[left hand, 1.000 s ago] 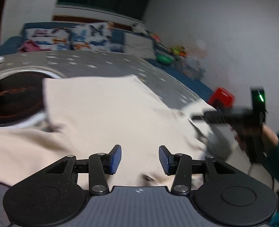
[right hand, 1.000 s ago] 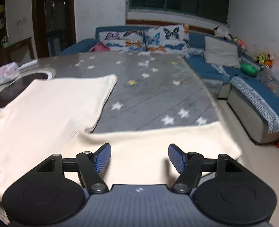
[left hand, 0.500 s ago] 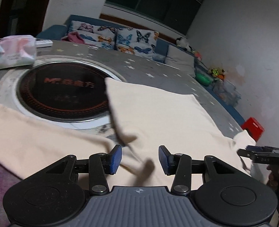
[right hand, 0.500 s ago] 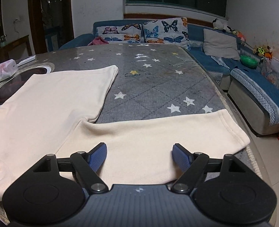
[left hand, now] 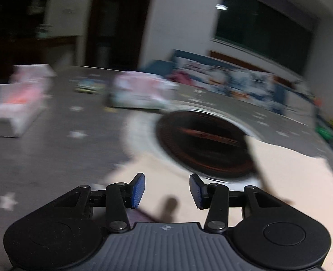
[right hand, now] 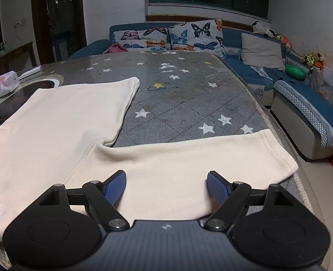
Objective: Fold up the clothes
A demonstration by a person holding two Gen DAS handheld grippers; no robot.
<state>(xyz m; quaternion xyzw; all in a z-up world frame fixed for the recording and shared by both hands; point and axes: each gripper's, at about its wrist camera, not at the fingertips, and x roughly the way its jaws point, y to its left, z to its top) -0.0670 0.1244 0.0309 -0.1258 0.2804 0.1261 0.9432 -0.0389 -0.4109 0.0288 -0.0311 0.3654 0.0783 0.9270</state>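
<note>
Right wrist: tongs [right hand: 166, 186] spread above garment [right hand: 166, 167].

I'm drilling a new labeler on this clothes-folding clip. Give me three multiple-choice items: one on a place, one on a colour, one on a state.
1. Where does the cream garment lie?
A. on the star-patterned table
B. on the sofa
C. on the floor

2. What colour are the pads of the right hand-held gripper?
A. red
B. blue
C. green

3. What state is the left hand-held gripper in?
A. shut on cloth
B. open
C. out of view

Key: 1 A, the garment is spread flat on the table; 2 B, both pads show blue; 3 B, its jaws stand apart, holding nothing.
</note>
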